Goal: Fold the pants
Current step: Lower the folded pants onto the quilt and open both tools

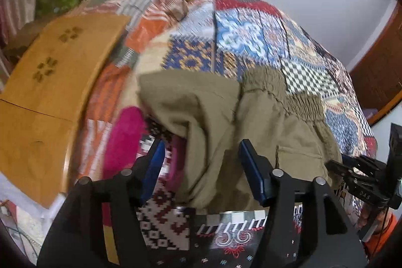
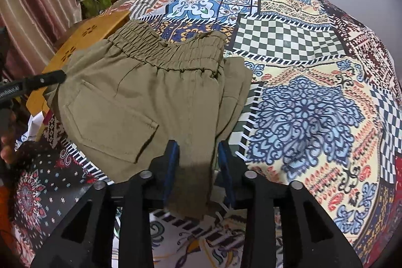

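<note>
Over the patchwork bedspread point(image 2: 314, 102), our right tool point(image 2: 198, 157) stands partly apart, olive pants point(image 2: 140, 97) fabric between its fingers. Our left tool point(image 1: 201, 155) gapes wide at the pants' crumpled edge.

- The left tongs point(image 1: 201, 157) have two matte black, angular plastic arms that widen toward the camera, with triangular cut-outs in their bodies.
- Each finger carries a flat blue pad point(image 1: 251, 172) on its inner face.
- Round silver pivot pins point(image 1: 277, 172) sit on top of the linkages, four across.
- The right tongs point(image 2: 198, 160) are built the same: black arms, blue pads point(image 2: 172, 167), silver pins point(image 2: 250, 174).
- Seen from the left wrist view, the right tongs' black housing bears small pale lettering, too blurred to read.
- An orange sleeve point(image 1: 382, 232) shows at the lower right edge there.
- Bare skin of a hand point(image 2: 6, 150) shows at the left edge of the right wrist view.
</note>
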Action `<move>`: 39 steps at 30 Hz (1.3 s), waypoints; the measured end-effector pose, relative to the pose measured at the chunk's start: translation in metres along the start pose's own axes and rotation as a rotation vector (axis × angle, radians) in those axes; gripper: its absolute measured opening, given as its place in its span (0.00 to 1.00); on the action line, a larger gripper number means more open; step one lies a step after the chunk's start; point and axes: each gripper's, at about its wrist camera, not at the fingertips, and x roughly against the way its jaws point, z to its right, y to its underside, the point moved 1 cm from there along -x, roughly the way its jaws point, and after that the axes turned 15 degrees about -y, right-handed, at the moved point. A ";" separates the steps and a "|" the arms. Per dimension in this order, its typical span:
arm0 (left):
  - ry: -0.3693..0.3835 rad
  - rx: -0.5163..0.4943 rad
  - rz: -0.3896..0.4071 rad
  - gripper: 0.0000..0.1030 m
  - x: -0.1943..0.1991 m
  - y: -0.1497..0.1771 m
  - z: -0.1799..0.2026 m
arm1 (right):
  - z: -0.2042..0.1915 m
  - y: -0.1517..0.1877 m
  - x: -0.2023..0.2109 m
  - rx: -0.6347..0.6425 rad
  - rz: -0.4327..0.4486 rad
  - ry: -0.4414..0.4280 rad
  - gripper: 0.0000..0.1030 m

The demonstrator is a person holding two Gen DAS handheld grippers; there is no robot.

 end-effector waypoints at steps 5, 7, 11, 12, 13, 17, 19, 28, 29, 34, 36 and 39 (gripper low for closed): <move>-0.015 0.046 0.049 0.60 0.014 -0.009 -0.018 | -0.002 -0.007 0.024 -0.001 0.085 -0.022 0.32; -0.005 0.039 0.014 0.60 0.003 -0.008 -0.017 | -0.005 -0.012 0.026 -0.009 0.105 -0.048 0.35; -0.108 -0.004 -0.075 0.56 -0.028 0.000 -0.011 | -0.008 -0.016 0.003 -0.015 0.063 -0.063 0.38; -0.145 -0.010 -0.087 0.54 -0.034 0.003 -0.014 | -0.007 -0.015 -0.005 -0.015 0.044 -0.049 0.38; -0.170 -0.006 -0.101 0.52 -0.039 0.006 -0.019 | -0.006 -0.013 -0.013 -0.008 0.022 -0.030 0.38; -0.207 0.039 -0.103 0.52 -0.037 0.010 -0.041 | 0.002 -0.006 -0.016 -0.011 0.002 -0.005 0.38; -0.207 0.043 -0.078 0.52 -0.028 0.009 -0.046 | 0.005 -0.007 -0.009 -0.030 0.016 -0.021 0.38; -0.025 0.051 0.008 0.52 0.015 -0.011 0.004 | -0.007 -0.016 0.020 -0.032 0.111 -0.070 0.38; -0.008 0.025 0.014 0.52 0.018 -0.010 0.019 | -0.010 -0.015 0.022 -0.023 0.110 -0.075 0.38; -0.061 -0.097 0.009 0.52 0.008 0.001 0.073 | -0.022 -0.003 0.035 0.036 0.103 -0.070 0.38; -0.115 -0.142 -0.026 0.52 -0.008 0.006 0.087 | -0.024 0.001 0.043 0.056 0.105 -0.063 0.38; -0.141 -0.145 -0.040 0.52 -0.011 0.012 0.091 | -0.023 0.006 0.063 0.069 0.122 -0.055 0.38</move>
